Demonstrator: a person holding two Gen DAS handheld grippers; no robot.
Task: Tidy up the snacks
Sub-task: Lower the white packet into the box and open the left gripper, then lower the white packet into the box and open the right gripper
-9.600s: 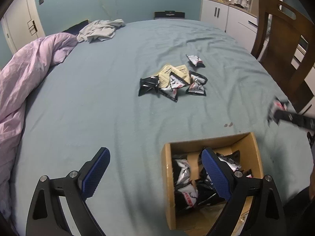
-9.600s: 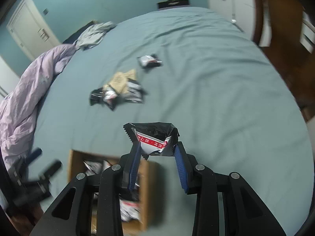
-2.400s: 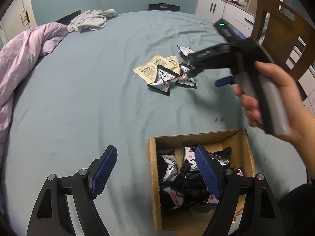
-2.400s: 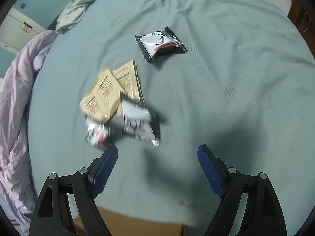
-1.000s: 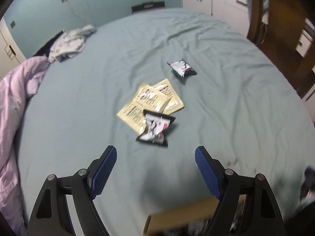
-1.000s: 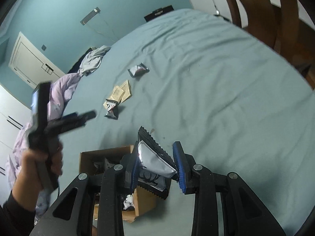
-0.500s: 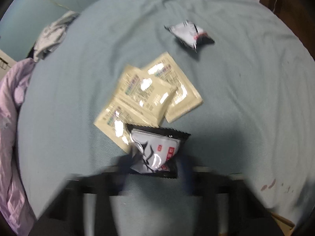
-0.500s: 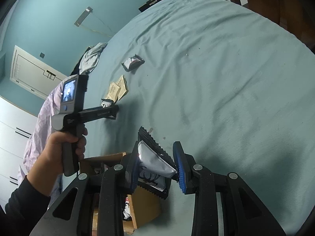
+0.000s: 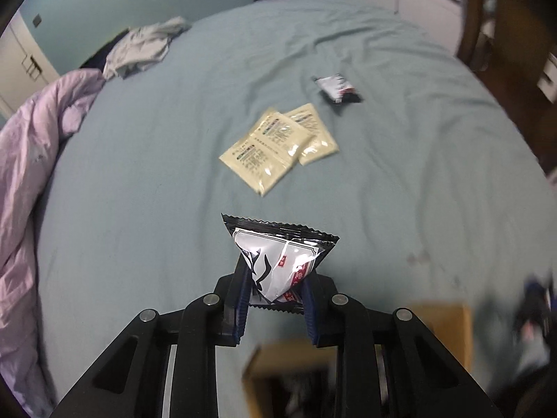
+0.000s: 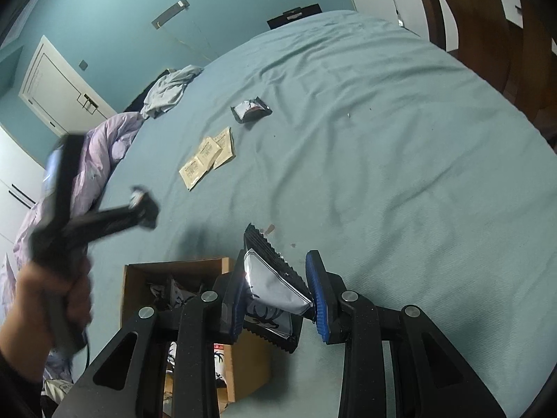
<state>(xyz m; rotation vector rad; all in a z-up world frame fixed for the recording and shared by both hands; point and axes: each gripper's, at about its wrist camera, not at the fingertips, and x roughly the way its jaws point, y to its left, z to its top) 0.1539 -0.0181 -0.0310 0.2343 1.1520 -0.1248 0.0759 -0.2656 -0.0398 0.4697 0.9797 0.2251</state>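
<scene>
1. the left gripper (image 9: 275,299) is closing its jaws on a black-and-silver snack packet (image 9: 278,261); the packet is sitting between the blue pads, clear of the bed sheet (image 9: 400,174).
2. the right gripper (image 10: 276,299) is holding a second snack packet (image 10: 275,278) in narrow jaws, hanging just beside the near corner of the cardboard box (image 10: 139,278).
3. the box is lying on the sheet below both grippers and is already containing several black-and-silver packets; the exact count is not readable.
4. still lying loose on the sheet: one black-and-silver packet (image 9: 336,87) farther out, and two beige sachets (image 9: 275,146) overlapping each other between that packet and the left gripper.
5. judged progress: most of the sorting appears done. remaining work is dropping both held packets into the box, then collecting the three loose items.
6. the person's left hand (image 10: 45,310) is showing blurred in the right wrist view.
</scene>
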